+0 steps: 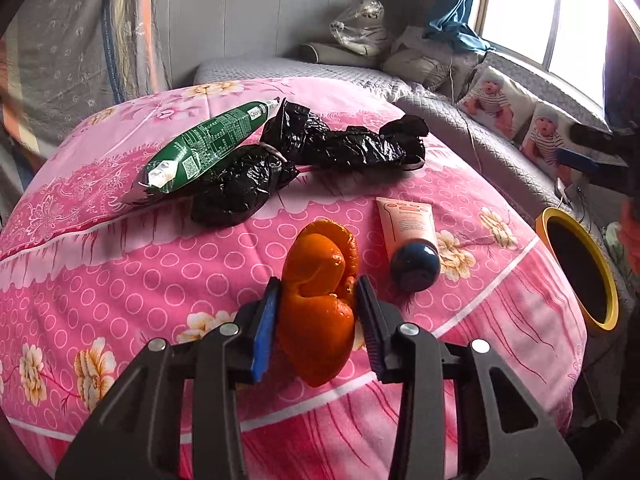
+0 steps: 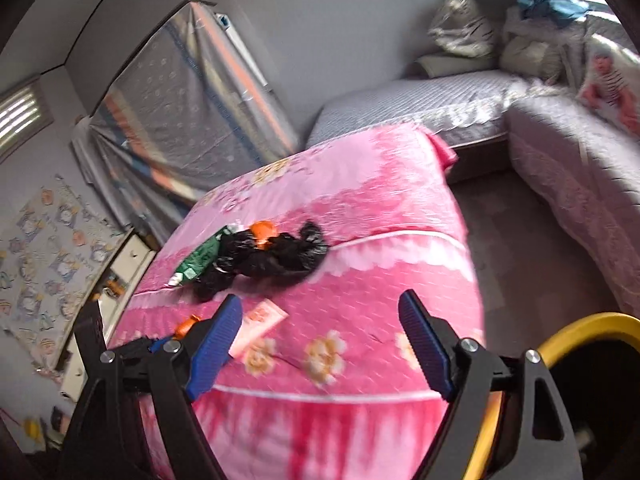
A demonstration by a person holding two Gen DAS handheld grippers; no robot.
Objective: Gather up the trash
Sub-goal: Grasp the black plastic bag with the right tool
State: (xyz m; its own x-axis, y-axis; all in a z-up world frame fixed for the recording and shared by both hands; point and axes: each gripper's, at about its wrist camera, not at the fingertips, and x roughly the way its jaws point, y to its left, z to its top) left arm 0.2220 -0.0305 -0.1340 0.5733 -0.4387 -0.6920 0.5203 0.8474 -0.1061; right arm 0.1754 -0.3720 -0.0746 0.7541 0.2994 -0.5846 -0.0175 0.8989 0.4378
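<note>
My left gripper (image 1: 316,300) is shut on an orange peel (image 1: 320,300) just above the pink flowered bed cover (image 1: 120,272). Behind it lie a green snack wrapper (image 1: 200,152), two crumpled black plastic bags (image 1: 240,188) (image 1: 348,140), and a pink tube with a dark cap (image 1: 408,236). A yellow-rimmed bin (image 1: 580,272) stands off the bed's right edge. My right gripper (image 2: 320,328) is open and empty, above the bed's near end. In the right wrist view the black bags (image 2: 272,256), wrapper (image 2: 196,260), tube (image 2: 260,324) and bin rim (image 2: 580,336) also show.
A grey quilted bench (image 1: 460,120) with cushions and a wrapped plush toy (image 1: 360,28) runs along the wall under the window. A covered rack (image 2: 192,112) stands at the far left. Floor (image 2: 520,240) lies between bed and bench.
</note>
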